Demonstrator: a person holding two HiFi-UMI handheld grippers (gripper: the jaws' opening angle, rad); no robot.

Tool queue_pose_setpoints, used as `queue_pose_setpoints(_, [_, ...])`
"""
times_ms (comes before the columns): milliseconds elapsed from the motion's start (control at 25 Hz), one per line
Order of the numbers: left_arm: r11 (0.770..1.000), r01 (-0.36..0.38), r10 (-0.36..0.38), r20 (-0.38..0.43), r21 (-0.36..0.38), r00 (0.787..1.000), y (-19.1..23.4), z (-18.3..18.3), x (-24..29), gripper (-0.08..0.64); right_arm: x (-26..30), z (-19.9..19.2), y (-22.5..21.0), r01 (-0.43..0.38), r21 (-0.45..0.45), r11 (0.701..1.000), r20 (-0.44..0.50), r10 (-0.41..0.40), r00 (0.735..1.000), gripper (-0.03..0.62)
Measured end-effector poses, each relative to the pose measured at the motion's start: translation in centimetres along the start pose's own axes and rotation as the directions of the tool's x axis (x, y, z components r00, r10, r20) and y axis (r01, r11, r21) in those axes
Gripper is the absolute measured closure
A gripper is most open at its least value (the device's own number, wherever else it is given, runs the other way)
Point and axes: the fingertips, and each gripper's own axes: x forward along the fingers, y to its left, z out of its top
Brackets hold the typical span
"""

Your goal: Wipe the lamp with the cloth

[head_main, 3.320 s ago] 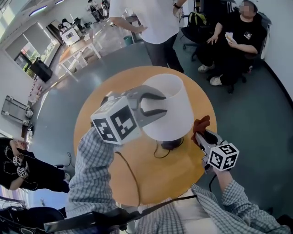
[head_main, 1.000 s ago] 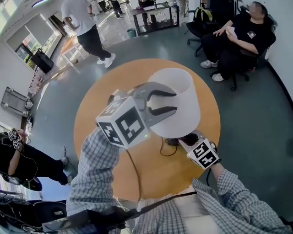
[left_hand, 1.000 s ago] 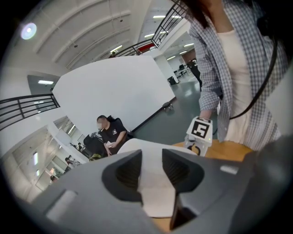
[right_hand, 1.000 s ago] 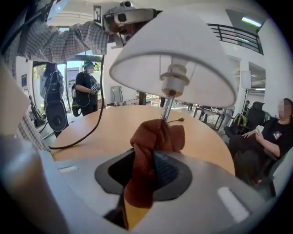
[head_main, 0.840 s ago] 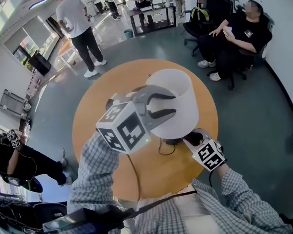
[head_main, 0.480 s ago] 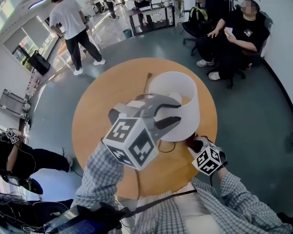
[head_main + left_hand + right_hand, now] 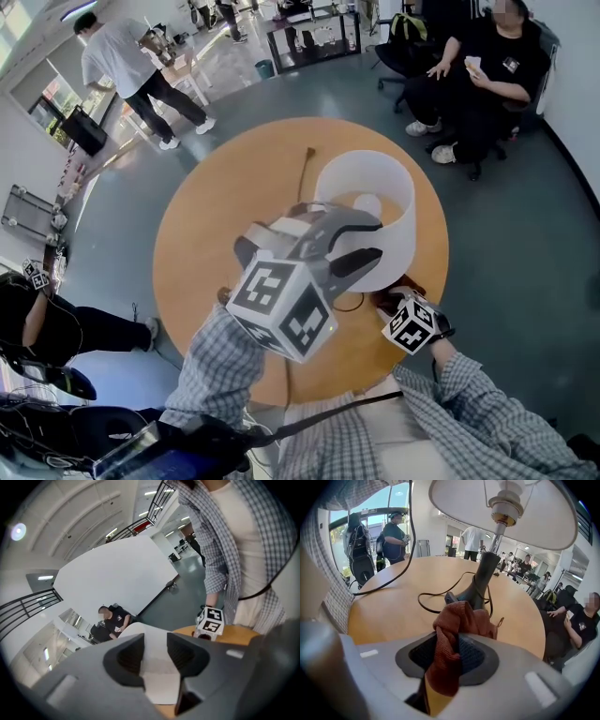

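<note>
1. Toward the right edge of the tabletop (image 7: pixel 202 253) — lamp (image 7: pixel 367 204) upright, white shade (image 7: pixel 398 258) above a dark base (image 7: pixel 471 597), cord (image 7: pixel 418 602) looping beside it.
2. Right gripper (image 7: pixel 450 657): low by the base, close to the tabletop's near edge, clamped on the rust cloth (image 7: pixel 457 620), which bunches out ahead of the jaws. Jaws just eased wider, cloth between them and gripped all the same.
3. Left gripper (image 7: pixel 155 654): roughly half open, holding nothing, set at the shade's near side. Contact with the shade not clear.
4. Step in hand, by the look of it: bringing the cloth to the base and stem, shade steadied or about to be.
5. Next move calls for pressing the bunched cloth onto the base and rubbing round it — without snagging the cord, tipping the lamp, or loosening the clamp further.
</note>
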Motion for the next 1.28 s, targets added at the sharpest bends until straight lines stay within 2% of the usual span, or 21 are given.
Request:
queue_pose_setpoints(240, [1.000, 0.001, 0.000, 0.033, -0.025, 0.999, -0.9, 1.2, 1.0, 0.327, -0.8, -1.2, -0.2, 0.001, 0.050, 0.999, 0.025, -0.003, 1.000, 0.427])
queue_pose_setpoints(360, [0.998, -0.031, 0.035, 0.071, -0.056, 0.997, -1.2, 1.3, 0.4, 0.290, -0.7, -1.1, 0.3, 0.013, 0.082, 0.997, 0.044, -0.017, 0.999, 0.396])
queue_pose_setpoints(480, [0.990, -0.076, 0.093, 0.140, -0.122, 0.986, 0.0, 0.6, -0.5, 0.276, 0.0, 0.0, -0.4, 0.026, 0.118, 0.993, 0.075, -0.035, 0.997, 0.377])
queue_pose_setpoints(600, [0.969, -0.127, 0.170, 0.204, -0.211, 0.964, 1.2, 0.6, -2.0, 0.276, -0.7, 1.0, -1.3, 0.044, 0.160, 0.986, 0.119, -0.064, 0.991, 0.370])
queue_pose_setpoints(680, [0.946, -0.163, 0.231, 0.232, -0.279, 0.945, 2.0, -0.1, -3.2, 0.278, -1.3, 1.9, -2.0, 0.064, 0.190, 0.980, 0.147, -0.093, 0.985, 0.371])
queue_pose_setpoints(840, [0.905, -0.219, 0.311, 0.217, -0.365, 0.925, 1.4, -1.6, -5.8, 0.354, -3.4, 2.7, -2.4, 0.104, 0.254, 0.962, 0.207, -0.159, 0.965, 0.411])
queue_pose_setpoints(920, [0.867, -0.235, 0.358, 0.221, -0.440, 0.907, 0.3, -2.4, -6.4, 0.416, -4.7, 2.6, -2.6, 0.109, 0.297, 0.949, 0.254, -0.189, 0.949, 0.463])
queue_pose_setpoints(960, [0.835, -0.239, 0.389, 0.224, -0.496, 0.894, -0.2, -2.9, -6.6, 0.454, -5.5, 2.7, -2.7, 0.102, 0.325, 0.940, 0.280, -0.198, 0.939, 0.487])
queue_pose_setpoints(1040, [0.748, -0.225, 0.444, 0.218, -0.624, 0.869, -1.7, -4.2, -6.6, 0.525, -7.2, 3.1, -2.8, 0.078, 0.381, 0.921, 0.331, -0.215, 0.919, 0.524])
queue_pose_setpoints(1120, [0.677, -0.182, 0.451, 0.207, -0.713, 0.868, -3.9, -5.6, -5.8, 0.555, -8.7, 3.6, -2.6, 0.053, 0.422, 0.905, 0.376, -0.228, 0.898, 0.561])
queue_pose_setpoints(1160, [0.651, -0.154, 0.442, 0.207, -0.744, 0.873, -5.3, -6.2, -5.1, 0.555, -9.2, 3.8, -2.5, 0.038, 0.437, 0.899, 0.396, -0.231, 0.889, 0.581])
queue_pose_setpoints(1280, [0.575, -0.074, 0.422, 0.218, -0.815, 0.880, -9.5, -7.8, -2.5, 0.555, -10.4, 4.7, -1.6, -0.017, 0.466, 0.885, 0.456, -0.223, 0.862, 0.588])
